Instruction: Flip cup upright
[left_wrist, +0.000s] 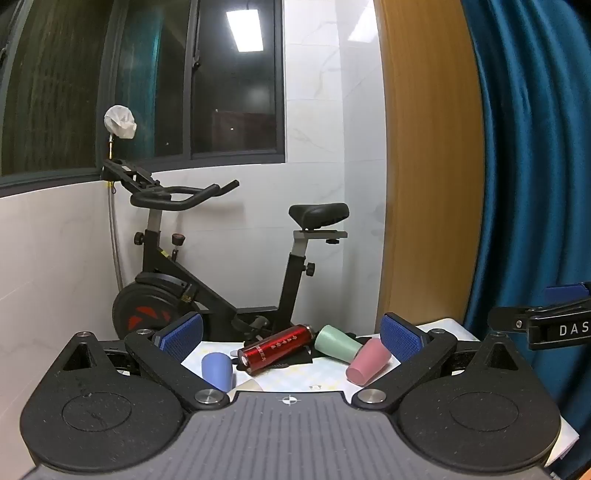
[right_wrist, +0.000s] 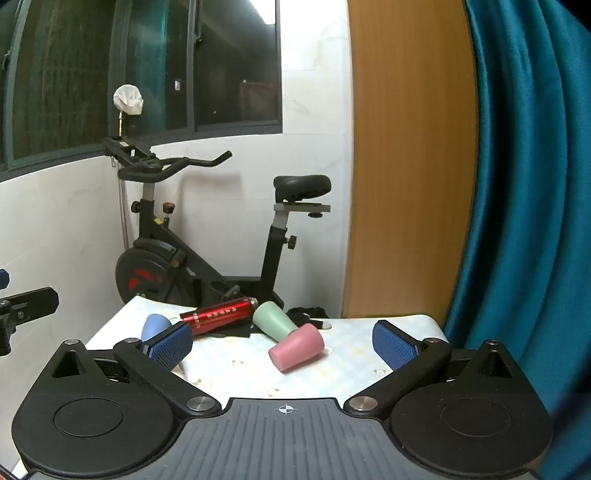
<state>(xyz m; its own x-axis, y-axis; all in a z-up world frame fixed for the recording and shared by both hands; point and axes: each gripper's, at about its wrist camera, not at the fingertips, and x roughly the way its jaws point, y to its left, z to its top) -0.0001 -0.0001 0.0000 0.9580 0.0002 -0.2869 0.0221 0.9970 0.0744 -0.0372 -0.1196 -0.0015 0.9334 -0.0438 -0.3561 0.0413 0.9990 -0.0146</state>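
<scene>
Three cups lie on a small table with a pale patterned cloth (right_wrist: 236, 354). A pink cup (right_wrist: 297, 348) lies on its side in the middle, also in the left wrist view (left_wrist: 368, 362). A green cup (right_wrist: 274, 320) lies on its side behind it (left_wrist: 337, 342). A blue cup (right_wrist: 155, 326) sits at the left, narrow end up (left_wrist: 217, 370). My left gripper (left_wrist: 291, 341) is open and empty, short of the cups. My right gripper (right_wrist: 282, 345) is open and empty, with the pink cup showing between its fingers but farther ahead.
A red metal bottle (right_wrist: 218, 315) lies on its side between the blue and green cups, on a black cloth (right_wrist: 310, 314). An exercise bike (right_wrist: 184, 236) stands behind the table by the white wall. A blue curtain (right_wrist: 524, 184) hangs at the right.
</scene>
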